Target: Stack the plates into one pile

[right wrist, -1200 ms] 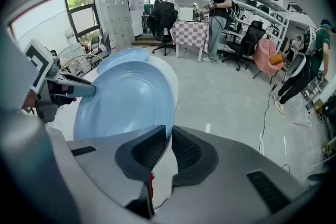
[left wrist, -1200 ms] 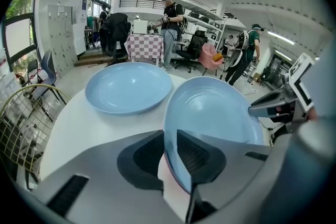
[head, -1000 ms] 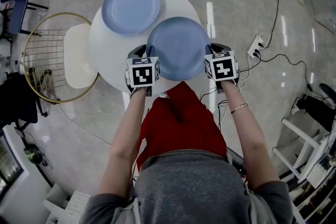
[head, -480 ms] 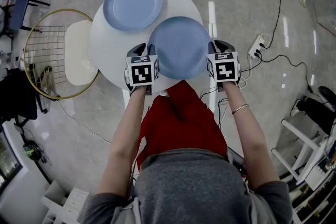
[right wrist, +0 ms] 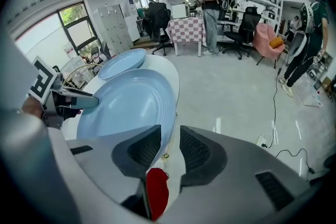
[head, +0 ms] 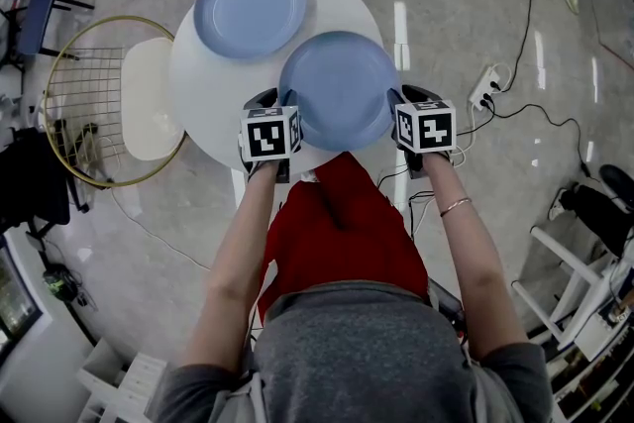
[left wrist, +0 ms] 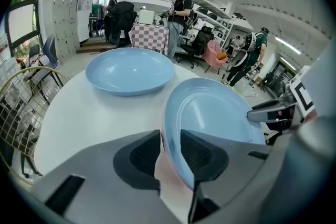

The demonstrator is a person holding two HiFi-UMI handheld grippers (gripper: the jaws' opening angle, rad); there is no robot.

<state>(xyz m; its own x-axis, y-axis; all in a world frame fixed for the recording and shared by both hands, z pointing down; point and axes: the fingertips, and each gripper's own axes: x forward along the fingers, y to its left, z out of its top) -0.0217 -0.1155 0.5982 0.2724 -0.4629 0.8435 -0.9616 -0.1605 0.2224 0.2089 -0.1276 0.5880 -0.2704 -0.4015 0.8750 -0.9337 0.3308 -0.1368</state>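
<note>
Back-left on white table (head: 213, 104): far plate (head: 250, 7). L gripper (left wrist: 169, 135): jaws just been opening, now loose round left rim of near plate (head: 339, 86), which sits at table's front. R gripper (right wrist: 170, 135): jaws apart, right rim between, no pinch.

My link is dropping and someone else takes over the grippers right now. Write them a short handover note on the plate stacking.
The left gripper: jaws have just been opening and now stand apart, with the near plate rim loose between them.
The right gripper: jaws apart around the same plate's opposite rim, not clamped.
The near plate is at the table front edge; the far plate lies beside it, further back.
Done: nothing stacked yet.
Left: grip the near plate on both sides, lift it, and set it on the far plate.
</note>
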